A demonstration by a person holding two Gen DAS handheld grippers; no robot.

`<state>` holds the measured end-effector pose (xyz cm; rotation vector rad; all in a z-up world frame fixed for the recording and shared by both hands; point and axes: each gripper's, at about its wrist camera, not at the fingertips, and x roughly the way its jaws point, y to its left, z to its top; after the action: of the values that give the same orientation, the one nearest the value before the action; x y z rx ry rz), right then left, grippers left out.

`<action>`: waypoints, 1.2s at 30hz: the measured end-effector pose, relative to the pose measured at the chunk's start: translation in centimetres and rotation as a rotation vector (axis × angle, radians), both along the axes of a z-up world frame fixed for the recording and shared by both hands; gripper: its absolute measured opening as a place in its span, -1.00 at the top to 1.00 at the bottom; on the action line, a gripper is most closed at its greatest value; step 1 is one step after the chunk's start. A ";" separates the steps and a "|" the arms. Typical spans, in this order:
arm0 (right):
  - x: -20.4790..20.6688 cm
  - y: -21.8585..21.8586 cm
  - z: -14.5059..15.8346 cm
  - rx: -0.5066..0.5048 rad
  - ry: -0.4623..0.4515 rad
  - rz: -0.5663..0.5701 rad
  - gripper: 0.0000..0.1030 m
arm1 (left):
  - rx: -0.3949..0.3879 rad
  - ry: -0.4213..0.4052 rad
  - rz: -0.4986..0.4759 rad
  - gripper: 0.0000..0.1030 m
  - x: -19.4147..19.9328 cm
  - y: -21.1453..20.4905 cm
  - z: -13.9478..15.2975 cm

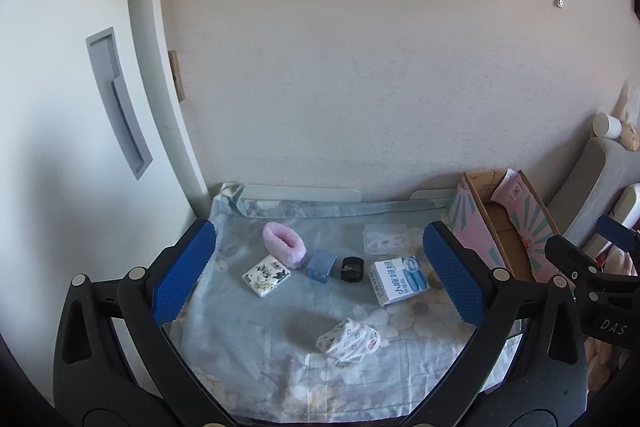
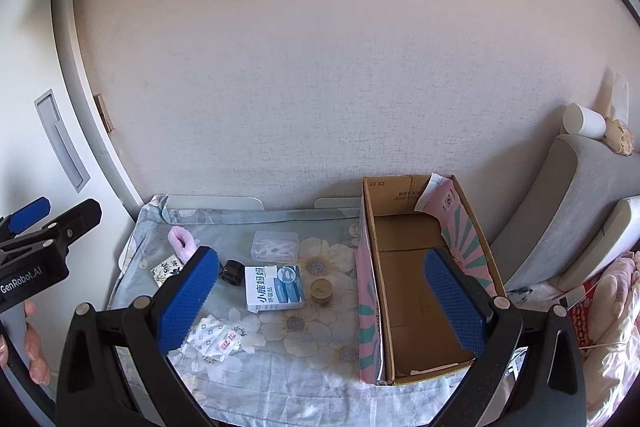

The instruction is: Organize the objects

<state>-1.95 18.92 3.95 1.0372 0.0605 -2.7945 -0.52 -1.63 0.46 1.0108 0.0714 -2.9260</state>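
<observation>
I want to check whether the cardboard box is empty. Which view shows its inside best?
The right wrist view: the cardboard box shows nearly its whole bare floor, part hidden by a jaw. The left wrist view shows the same box at the edge, interior mostly hidden.

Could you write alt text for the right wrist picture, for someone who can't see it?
An open hand-held gripper hovers over a floral cloth-covered table scattered with small items, including a white-and-blue carton and a clear plastic case. An empty pink-sided cardboard box stands to the right.
</observation>
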 end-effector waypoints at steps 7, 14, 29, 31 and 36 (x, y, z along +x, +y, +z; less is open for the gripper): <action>0.0 0.0 -0.1 0.001 0.003 0.001 -0.98 | -0.007 -0.002 0.003 -1.00 0.0 -0.1 -0.1; 0.3 -0.2 0.1 -0.002 0.006 0.003 -0.98 | -0.005 -0.007 0.002 -1.00 -0.2 -0.4 -0.1; 0.0 -0.3 0.3 -0.026 -0.006 0.018 -0.98 | -0.006 -0.012 0.005 -1.00 0.0 -0.8 -0.3; 0.0 -0.2 0.3 -0.029 -0.005 0.017 -0.98 | -0.006 -0.010 0.004 -1.00 0.0 -0.8 -0.3; 0.1 -0.2 0.4 -0.032 -0.005 0.018 -0.98 | -0.002 -0.011 0.002 -1.00 0.1 -0.9 -0.3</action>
<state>-1.83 18.69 4.31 1.0306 0.0240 -2.7671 -0.41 -2.49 0.18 1.0260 0.0693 -2.9183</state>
